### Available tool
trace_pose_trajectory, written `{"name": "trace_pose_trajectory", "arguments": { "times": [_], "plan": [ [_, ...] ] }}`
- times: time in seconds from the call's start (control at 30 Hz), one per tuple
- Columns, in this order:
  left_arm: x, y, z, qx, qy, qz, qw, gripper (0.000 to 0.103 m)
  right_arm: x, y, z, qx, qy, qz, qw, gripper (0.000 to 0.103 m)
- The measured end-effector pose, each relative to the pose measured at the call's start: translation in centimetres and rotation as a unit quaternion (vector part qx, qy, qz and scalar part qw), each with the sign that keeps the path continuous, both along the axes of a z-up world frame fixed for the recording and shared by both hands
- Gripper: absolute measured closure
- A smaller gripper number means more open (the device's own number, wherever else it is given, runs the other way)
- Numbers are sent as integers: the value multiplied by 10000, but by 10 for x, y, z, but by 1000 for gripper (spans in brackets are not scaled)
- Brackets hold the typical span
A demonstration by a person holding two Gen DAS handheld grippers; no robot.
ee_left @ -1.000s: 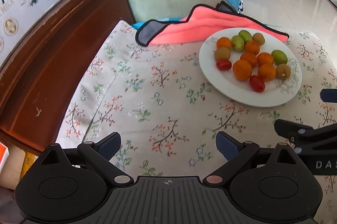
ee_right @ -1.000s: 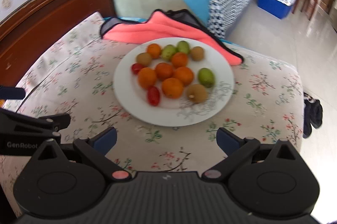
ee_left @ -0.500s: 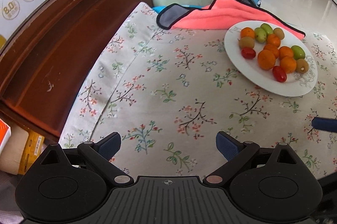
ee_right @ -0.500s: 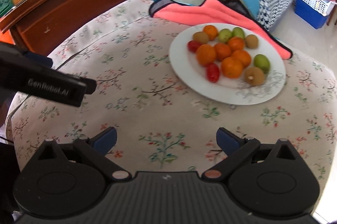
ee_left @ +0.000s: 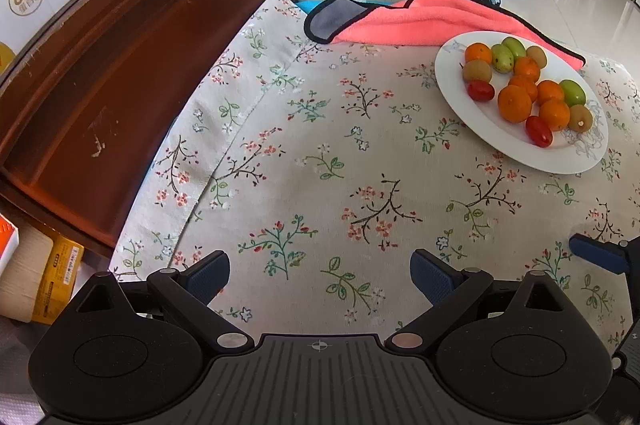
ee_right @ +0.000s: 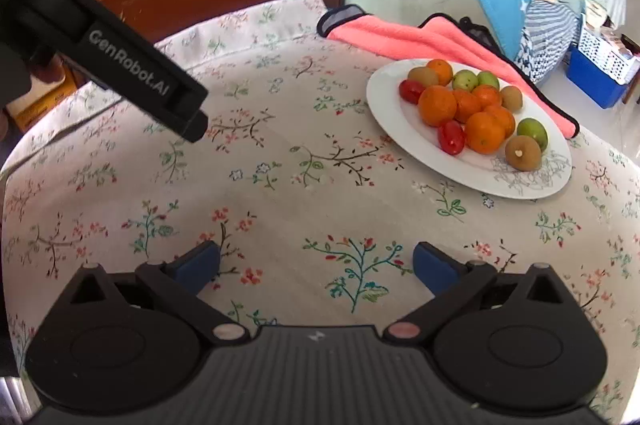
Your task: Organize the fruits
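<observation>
Blue rubber pads tip both my pairs of jaws, and both pairs stand spread wide with nothing between them. My left gripper (ee_left: 319, 275) hangs over bare flowered cloth, well short of the round white china plate (ee_left: 472, 129); my right gripper (ee_right: 316, 263) hangs likewise over the cream flower-printed tablecloth (ee_right: 280, 185), with the plate ahead and off to its right.

What has changed in the last second is my distance. Both grippers have drawn back from the plate and swung leftward: a second ago it filled the middle of each wrist view, and now it sits small toward the upper right in both. In the right wrist view, the left gripper's black body now crosses high on the plate's left, where earlier it lay low at the frame's edge.

The fruits themselves have not shifted. The small orange tangerines (ee_right: 438, 105) are bunched at the plate's centre, the red cherry tomatoes (ee_right: 451, 138) on its near side, the green jujube-like fruits (ee_right: 531, 130) and brown fuzzy kiwis (ee_right: 522, 153) toward its far and right parts. All lie on the plate, kinds somewhat mingled. Beyond the plate lies a crumpled coral-pink towel with black trim (ee_left: 432, 21).

As I judge it, this retreat with empty jaws fits either drawing off after the gathering, or standing back ahead of sorting by kind.
</observation>
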State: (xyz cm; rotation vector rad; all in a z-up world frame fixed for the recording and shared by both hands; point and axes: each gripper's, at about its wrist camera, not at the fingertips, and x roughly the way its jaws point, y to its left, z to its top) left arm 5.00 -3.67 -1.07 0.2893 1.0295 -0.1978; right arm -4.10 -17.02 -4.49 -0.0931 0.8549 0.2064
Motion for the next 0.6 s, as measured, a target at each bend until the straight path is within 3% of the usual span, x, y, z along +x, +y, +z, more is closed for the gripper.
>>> {"name": "trace_pose_trajectory", "arguments": {
  "times": [0.37, 0.6],
  "plan": [
    [1, 5, -6, -81, 176, 39, 9998, 5, -3, 14, -10, 48, -697, 61, 9975, 1],
    [3, 6, -9, -113, 275, 61, 9995, 5, 2, 16, -12, 129, -790, 109, 9967, 1]
  ]
}}
